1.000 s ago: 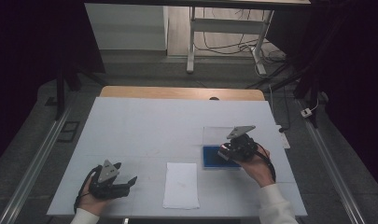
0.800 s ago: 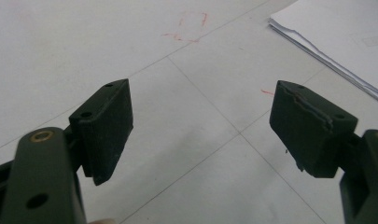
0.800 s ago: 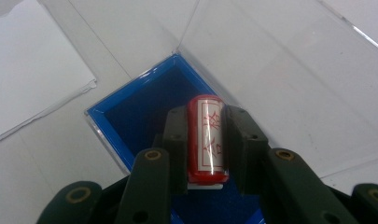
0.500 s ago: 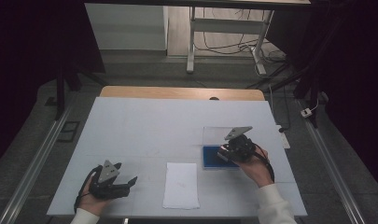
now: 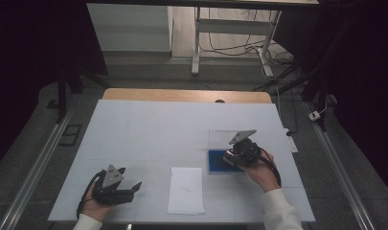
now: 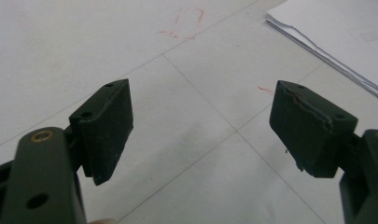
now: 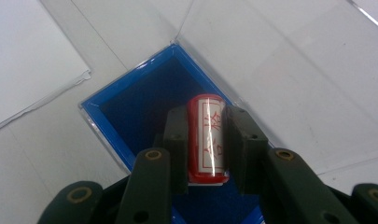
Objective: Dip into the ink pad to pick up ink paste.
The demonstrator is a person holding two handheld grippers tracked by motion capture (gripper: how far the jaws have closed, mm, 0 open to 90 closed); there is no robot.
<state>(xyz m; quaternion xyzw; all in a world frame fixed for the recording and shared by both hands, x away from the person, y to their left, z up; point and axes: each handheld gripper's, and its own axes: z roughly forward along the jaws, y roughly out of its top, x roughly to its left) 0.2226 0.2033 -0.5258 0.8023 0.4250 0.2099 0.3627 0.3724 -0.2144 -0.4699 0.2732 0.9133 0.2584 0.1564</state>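
Note:
My right gripper [image 7: 206, 121] is shut on a red cylindrical stamp [image 7: 206, 140] with red characters on its white label. It holds the stamp over a blue ink pad [image 7: 140, 102] that sits in a clear case. From above, the right gripper [image 5: 230, 155] hangs over the blue pad [image 5: 216, 164] at the right of the table. My left gripper [image 5: 133, 188] rests low at the front left, and its jaws stand wide apart. In its own view the left gripper [image 6: 200, 130] has only bare table between the pads.
A white sheet of paper [image 5: 186, 190] lies at the front middle, between the two hands; its edge [image 6: 336, 32] is near the left gripper. The clear lid [image 5: 221, 138] of the case lies open behind the pad. The white table [image 5: 158, 129] has a wooden far edge.

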